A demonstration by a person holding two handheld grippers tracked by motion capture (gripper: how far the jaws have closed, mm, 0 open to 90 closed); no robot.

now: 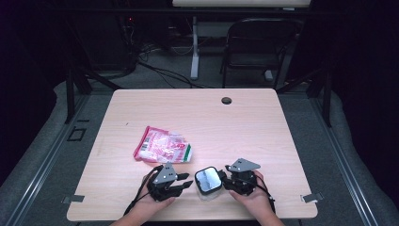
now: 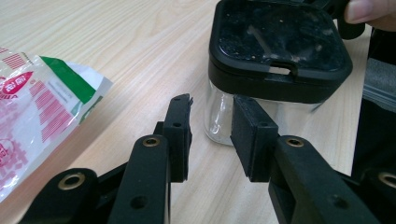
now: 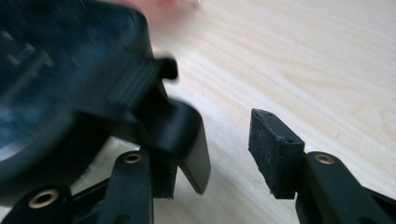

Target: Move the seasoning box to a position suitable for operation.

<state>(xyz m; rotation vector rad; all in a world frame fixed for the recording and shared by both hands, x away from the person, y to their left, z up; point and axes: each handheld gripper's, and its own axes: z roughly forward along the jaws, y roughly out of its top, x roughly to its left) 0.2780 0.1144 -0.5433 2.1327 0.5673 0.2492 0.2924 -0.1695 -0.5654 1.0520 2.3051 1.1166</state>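
The glass jar (image 1: 208,181) is seen standing upright near the front edge of the table (image 1: 263,122), black lid shut on top, squarely between the two hands. To its left, the left gripper (image 1: 186,184) is pointed at it; to its right, the right gripper (image 1: 223,181) is pressed close against the lid's side.

In the left gripper view the jaws are parted, with nothing pinched between the pads: the jar's clear wall (image 2: 219,119) sits just beyond the tips, and the right-hand pad (image 2: 247,133) looks to be just beside the glass (whether it actually touches cannot be told). The lid (image 2: 278,51) is higher up, above the line of the jaws, its front latch facing this gripper.

In the right gripper view the jaws are also spread wide. The lid's flap (image 3: 159,116) is lying over the left pad, blurred, while the other pad (image 3: 273,151) stands clear over bare wood. No squeeze is shown; the lid is judged to be free.

So the relation that counts: the jar lies straight ahead of the left gripper, its upright axis crossing the jaw line, and both hands are about equally near. A grip on the glass body is best reached from the left, a little further in.

The red-and-white snack bag (image 1: 162,146) is left lying flat, behind and left of the jar, well apart.
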